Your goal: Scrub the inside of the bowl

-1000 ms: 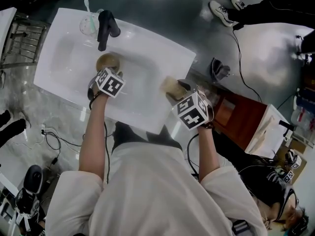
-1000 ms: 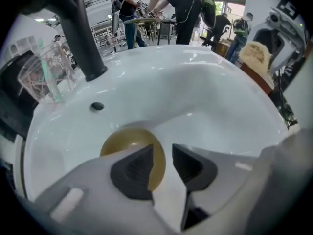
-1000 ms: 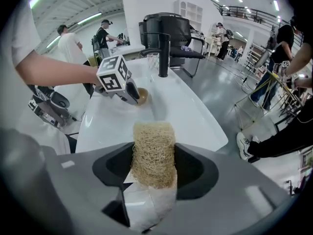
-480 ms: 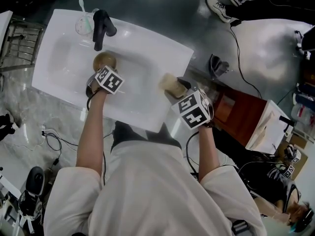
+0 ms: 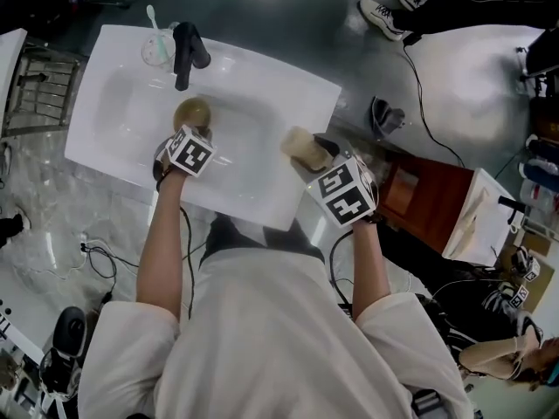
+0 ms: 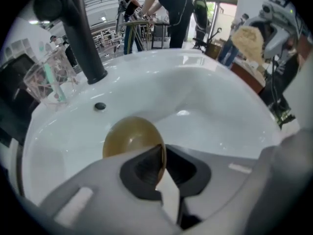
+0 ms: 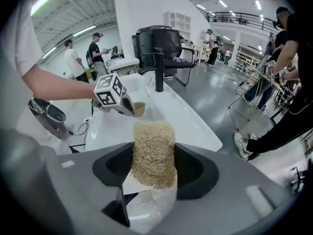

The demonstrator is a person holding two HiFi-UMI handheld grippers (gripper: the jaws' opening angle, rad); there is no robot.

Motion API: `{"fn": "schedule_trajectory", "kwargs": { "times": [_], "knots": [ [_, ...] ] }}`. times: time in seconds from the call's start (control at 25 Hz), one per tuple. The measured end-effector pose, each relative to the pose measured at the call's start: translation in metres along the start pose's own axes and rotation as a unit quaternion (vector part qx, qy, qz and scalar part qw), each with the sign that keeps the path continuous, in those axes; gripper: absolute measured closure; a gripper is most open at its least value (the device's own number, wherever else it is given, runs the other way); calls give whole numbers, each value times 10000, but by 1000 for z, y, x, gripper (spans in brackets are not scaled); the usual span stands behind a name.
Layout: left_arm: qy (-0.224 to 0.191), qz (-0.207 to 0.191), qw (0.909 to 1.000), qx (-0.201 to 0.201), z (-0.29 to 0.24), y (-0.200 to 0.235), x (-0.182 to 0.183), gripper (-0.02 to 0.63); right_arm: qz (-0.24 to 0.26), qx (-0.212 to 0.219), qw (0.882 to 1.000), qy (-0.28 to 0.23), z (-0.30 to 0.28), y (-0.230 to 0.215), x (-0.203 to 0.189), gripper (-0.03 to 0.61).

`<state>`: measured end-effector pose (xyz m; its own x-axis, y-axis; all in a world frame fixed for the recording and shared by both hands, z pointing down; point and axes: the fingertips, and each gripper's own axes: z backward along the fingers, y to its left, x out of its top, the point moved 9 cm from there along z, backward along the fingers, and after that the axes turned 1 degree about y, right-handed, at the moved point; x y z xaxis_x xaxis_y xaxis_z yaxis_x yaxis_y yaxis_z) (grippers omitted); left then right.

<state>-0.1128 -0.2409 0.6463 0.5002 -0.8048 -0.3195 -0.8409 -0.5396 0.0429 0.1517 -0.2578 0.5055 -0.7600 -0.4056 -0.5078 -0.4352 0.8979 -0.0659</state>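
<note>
Left tongs having just been closing, now pinched narrow on the near rim of the amber bowl in the white sink, gripped rim partly hidden by the pads, right tongs wide around a fibrous scrubber over the sink's right side, its lower end out of sight.

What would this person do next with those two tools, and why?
Probably carry the right gripper and its loofah scrubber across into the bowl. The left gripper jaws have just been closing on the bowl's rim, while the scrubber hangs at the sink edge, apart from it.
</note>
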Motion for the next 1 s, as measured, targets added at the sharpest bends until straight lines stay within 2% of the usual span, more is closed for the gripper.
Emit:
{"fn": "schedule_trajectory", "kwargs": {
  "times": [0.12,0.32,0.56,0.68,0.84,0.92,1.0],
  "knots": [
    [-626,278,9963,-524,32,-10,2,600,-63,-61,9998,-197,11,15,7,319],
    [-1516,360,9802,-1226,86,-31,7,600,-116,-227,9984,-508,29,41,20,319],
    [-2031,151,9613,-1858,124,-54,2,600,-238,-307,9958,-826,45,70,29,319],
    [-2228,159,9460,-2348,138,-66,-5,600,-279,-311,9942,-990,53,87,33,319],
    [-2333,21,9318,-2779,154,-79,-12,601,-131,-282,9938,-1071,62,106,39,318],
    [-2467,21,9174,-3123,163,-83,-15,601,46,-249,9942,-1045,63,115,44,318],
    [-2620,17,8958,-3590,172,-87,-19,601,184,-175,9940,-1065,65,124,48,318]
  ]
}}
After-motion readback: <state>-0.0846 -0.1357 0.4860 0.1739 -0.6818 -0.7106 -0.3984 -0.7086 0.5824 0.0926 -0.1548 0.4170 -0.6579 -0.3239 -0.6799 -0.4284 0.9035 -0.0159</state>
